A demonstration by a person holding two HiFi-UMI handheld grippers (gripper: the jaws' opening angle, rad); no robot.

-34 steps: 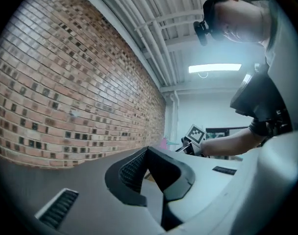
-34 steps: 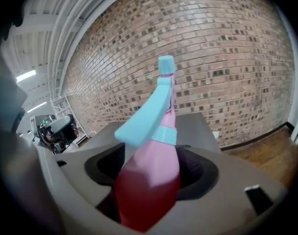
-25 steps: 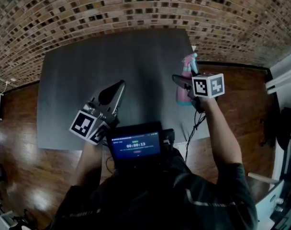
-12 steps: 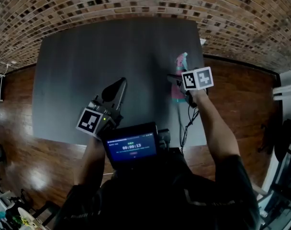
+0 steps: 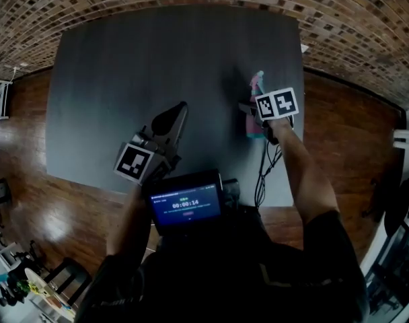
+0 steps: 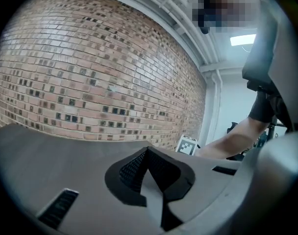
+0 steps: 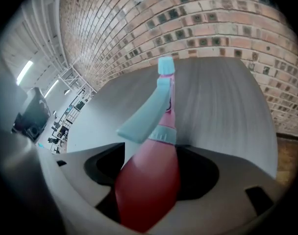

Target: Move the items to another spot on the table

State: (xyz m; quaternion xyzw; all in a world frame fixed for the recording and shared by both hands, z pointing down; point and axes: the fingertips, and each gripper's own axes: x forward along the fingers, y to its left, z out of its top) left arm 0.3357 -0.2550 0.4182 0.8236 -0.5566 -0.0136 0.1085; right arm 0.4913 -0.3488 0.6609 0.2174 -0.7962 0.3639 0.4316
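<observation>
Spray bottle (image 7: 151,163), pink body w/ teal trigger & cap, sits between the jaws of the right gripper (image 5: 252,110); jaws stand wide, pressed on the fat pink body, so it's held. In the right gripper view its long axis runs fwd out of the jaws; neck & cap point away toward the brick wall (image 7: 212,23); trigger sticks out to the left. Base is hidden behind the gripper, so can't tell if it's touching the table (image 5: 124,66) or lifted just off it. In the head view the bottle is over the table's right part, nearer the right edge than the middle.

Left gripper (image 6: 148,153) has jaws closed tight w/ nothing between; it hovers over the near-middle of the table, well apart from the bottle, not involved.

Judgement: transport step, right hand only. Bare table lies mostly to the left & far side, so the new spot is prob. that way. Grip is low on the body, top-heavy trigger end fwd; bottle should go down base-first & upright before the jaws let go, or it could tip.
</observation>
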